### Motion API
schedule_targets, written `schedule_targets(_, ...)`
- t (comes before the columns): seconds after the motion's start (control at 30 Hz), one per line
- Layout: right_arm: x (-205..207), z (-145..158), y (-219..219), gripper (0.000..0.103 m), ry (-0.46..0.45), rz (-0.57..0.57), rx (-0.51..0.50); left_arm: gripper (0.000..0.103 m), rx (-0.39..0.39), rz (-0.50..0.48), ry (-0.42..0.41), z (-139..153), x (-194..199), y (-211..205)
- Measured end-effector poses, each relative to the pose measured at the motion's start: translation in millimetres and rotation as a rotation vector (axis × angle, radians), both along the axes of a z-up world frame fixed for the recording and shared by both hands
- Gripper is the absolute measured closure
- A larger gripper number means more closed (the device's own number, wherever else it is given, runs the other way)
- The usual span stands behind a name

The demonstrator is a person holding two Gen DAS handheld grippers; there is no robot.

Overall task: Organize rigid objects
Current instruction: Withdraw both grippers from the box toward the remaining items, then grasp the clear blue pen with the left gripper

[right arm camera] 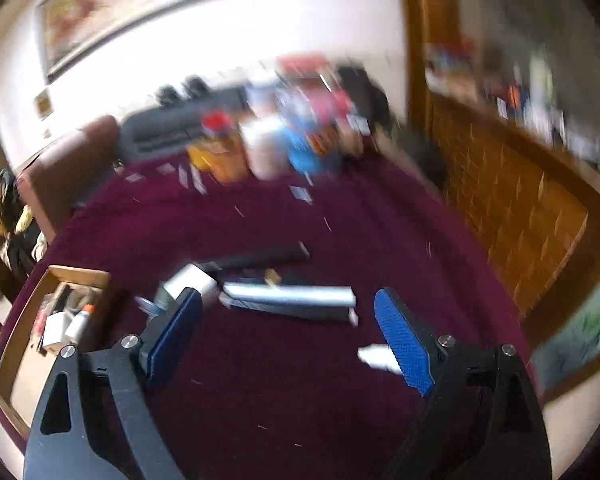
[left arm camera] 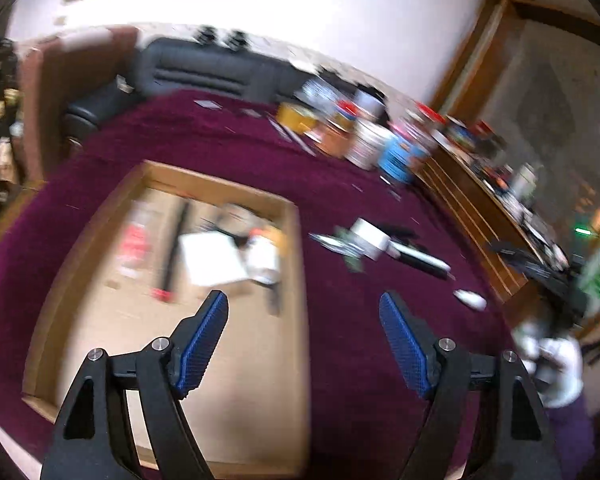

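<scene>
Both views are blurred by motion. My left gripper (left arm camera: 304, 304) is open with nothing between its blue pads, over the right edge of a shallow cardboard box (left arm camera: 292, 264) that holds several small items. On the maroon cloth to its right lie a white block (left arm camera: 370, 238), a black and white bar (left arm camera: 420, 258) and a small white piece (left arm camera: 470, 299). My right gripper (right arm camera: 288, 308) is open and empty above the cloth. Just beyond it lie a silver bar (right arm camera: 292, 294) on a dark bar, the white block (right arm camera: 190, 282) and the small white piece (right arm camera: 376, 355). The cardboard box (right arm camera: 24, 312) sits at the left.
A cluster of jars and cans (left arm camera: 364, 136) stands at the table's far side, also jars and cans (right arm camera: 276, 148) in the right wrist view. A wooden cabinet (right arm camera: 520, 208) runs along the right. A dark sofa (left arm camera: 204, 68) and a brown chair (left arm camera: 72, 80) stand behind.
</scene>
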State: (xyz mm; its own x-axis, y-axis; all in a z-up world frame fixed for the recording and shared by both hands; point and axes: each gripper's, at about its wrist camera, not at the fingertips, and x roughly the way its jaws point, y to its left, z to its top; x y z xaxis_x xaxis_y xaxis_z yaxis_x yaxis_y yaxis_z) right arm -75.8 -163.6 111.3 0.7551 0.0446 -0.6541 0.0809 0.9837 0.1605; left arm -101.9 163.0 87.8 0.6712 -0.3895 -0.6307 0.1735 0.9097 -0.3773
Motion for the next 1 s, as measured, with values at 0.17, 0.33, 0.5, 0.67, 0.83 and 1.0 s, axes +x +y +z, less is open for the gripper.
schedule_targets(0.17, 31.2, -45.2, -44.4, 0.015, 0.041, -0.082, 0.203, 0.030, 0.037, -0.089, 0.080, -9.1, 25.6, -62.2)
schedule_targets(0.33, 44.0, -66.6, -59.1, 0.015, -0.002, -0.100, 0.242, 0.030, 0.167, -0.112, 0.117, -18.7, 67.6, -110.5)
schedule_targets(0.5, 34.4, -70.3, -67.1, 0.015, -0.036, -0.100, 0.251, 0.030, 0.306, -0.142, 0.176, -40.8, 130.8, -149.2)
schedule_targets(0.67, 38.4, -74.6, -68.3, 0.015, -0.026, -0.083, 0.274, 0.030, 0.326, -0.174, 0.168, -42.3, 184.1, -182.9)
schedule_targets(0.83, 38.2, -76.9, -72.1, 0.015, -0.020, -0.092, 0.296, 0.030, 0.431, -0.225, 0.245, -76.2, 220.1, -217.4)
schedule_targets(1.0, 38.2, -77.6, -73.0, 0.015, -0.017, -0.091, 0.311, 0.063, 0.368, -0.271, 0.285, -75.6, 192.3, -203.0)
